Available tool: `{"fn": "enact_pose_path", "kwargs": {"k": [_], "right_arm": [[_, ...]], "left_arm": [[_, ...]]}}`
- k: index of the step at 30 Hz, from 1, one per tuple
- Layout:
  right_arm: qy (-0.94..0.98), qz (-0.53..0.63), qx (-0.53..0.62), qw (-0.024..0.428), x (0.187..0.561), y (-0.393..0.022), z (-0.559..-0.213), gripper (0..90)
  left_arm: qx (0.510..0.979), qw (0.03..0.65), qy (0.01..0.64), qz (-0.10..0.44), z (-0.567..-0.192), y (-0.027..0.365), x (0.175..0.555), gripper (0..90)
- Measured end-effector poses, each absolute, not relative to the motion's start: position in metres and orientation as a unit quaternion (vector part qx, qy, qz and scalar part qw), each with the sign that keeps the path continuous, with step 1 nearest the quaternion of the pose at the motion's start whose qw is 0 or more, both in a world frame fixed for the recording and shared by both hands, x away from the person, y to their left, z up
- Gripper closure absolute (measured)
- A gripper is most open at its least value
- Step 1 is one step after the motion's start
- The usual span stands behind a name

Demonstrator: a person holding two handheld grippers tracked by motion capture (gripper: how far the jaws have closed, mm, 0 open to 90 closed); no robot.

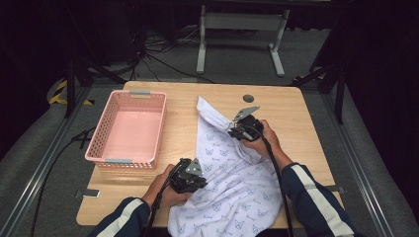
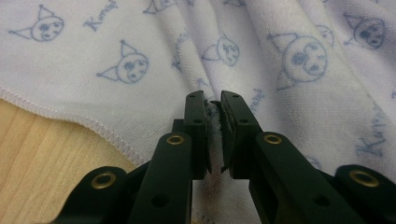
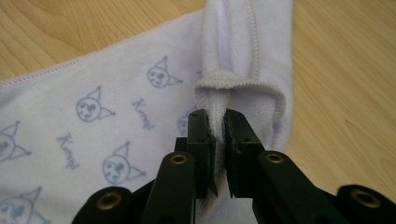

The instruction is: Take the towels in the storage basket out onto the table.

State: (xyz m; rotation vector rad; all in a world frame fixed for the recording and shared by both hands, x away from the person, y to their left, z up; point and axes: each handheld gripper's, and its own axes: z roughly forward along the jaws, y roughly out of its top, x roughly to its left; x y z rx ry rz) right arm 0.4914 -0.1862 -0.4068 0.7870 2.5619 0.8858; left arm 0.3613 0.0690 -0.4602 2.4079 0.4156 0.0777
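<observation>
Soft, light terry towel (image 1: 232,182) with a blue cat print lies rumpled on the worktop's (image 1: 183,106) near right, each tool (image 2: 213,116) (image 3: 216,128) pinching a fold; it looks limp, best taken by hemmed corners.

Wooden table (image 1: 291,106): pink basket (image 1: 127,129) left; printed white towel (image 1: 232,187) centre-right, overhanging near edge.
</observation>
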Motion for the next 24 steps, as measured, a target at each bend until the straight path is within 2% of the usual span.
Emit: {"fn": "enact_pose_path", "kwargs": {"k": [14,20,24], "right_arm": [[0.860,0.334,0.344,0.172,0.504,-0.254,-0.390,82.3],[0.840,0.362,0.373,0.156,0.509,-0.283,-0.391,79.7],[0.834,0.369,0.380,0.152,0.509,-0.294,-0.391,82.0]], "left_arm": [[0.925,0.343,0.164,0.022,-0.460,0.069,0.363,81.5],[0.926,0.340,0.163,0.018,-0.460,0.070,0.364,81.5],[0.926,0.340,0.164,0.017,-0.460,0.070,0.364,81.5]]}}
